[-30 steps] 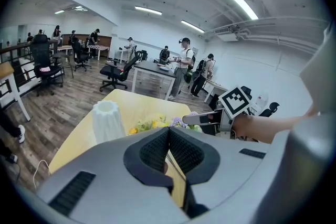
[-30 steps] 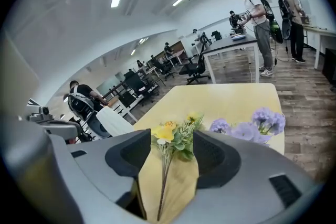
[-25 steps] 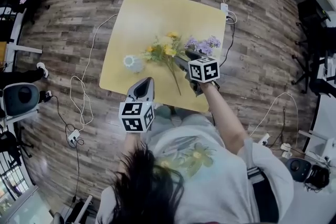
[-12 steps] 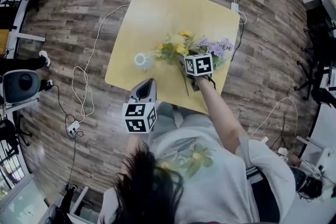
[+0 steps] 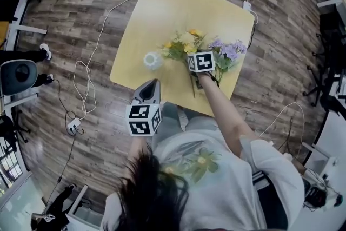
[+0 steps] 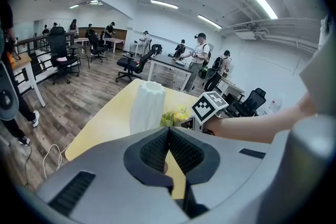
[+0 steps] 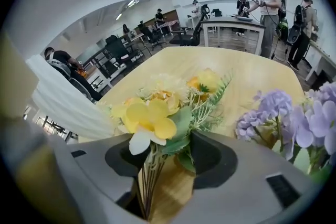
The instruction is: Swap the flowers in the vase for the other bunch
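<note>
head view: white vase (image 5: 152, 60) stands on yellow table (image 5: 173, 13); wood-plank floor (image 5: 70, 19) around.

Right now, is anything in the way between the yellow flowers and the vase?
Nothing visible. The yellow flowers lie just right of the white vase, with only bare table between them. The purple flowers lie on their other side. The vase mouth looks empty.

Smooth matt yellow tabletop (image 5: 178, 8); fluted matt white vase (image 5: 152, 60); wood-grain plank floor (image 5: 70, 24); left claw (image 6: 168, 139), matt grey plastic.
</note>
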Motion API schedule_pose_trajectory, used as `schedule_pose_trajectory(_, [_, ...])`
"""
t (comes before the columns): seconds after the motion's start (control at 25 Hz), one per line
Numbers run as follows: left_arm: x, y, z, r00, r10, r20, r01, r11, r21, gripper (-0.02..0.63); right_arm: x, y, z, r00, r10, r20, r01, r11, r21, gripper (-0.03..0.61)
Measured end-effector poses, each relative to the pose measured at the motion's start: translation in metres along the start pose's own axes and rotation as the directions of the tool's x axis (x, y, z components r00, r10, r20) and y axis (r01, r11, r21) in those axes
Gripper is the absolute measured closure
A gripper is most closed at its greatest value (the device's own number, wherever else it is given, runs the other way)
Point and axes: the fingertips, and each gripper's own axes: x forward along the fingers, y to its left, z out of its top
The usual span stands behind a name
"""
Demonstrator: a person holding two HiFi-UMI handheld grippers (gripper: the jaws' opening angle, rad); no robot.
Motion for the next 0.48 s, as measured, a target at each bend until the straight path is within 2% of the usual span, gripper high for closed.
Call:
schedule_pose_trajectory(0.16, [0.0004, 0.0054, -0.0012, 1.0, 0.007, 0.002, -0.007, 1.0, -0.005, 0.595, 0.0054, 0.0014, -0.0001, 1.0, 0.001, -0.014, -0.002, 1.0, -0.018, 0.342])
schedule_pose_trajectory(0.48, [0.0011, 0.0012, -0.0015, 1.0, 0.009, 0.007, -0.009, 1.0, 0.003, 0.595, 0.0024, 0.0062, -0.0003, 0.998, 0.057, -0.026, -0.057, 0.998, 0.0, 0.426])
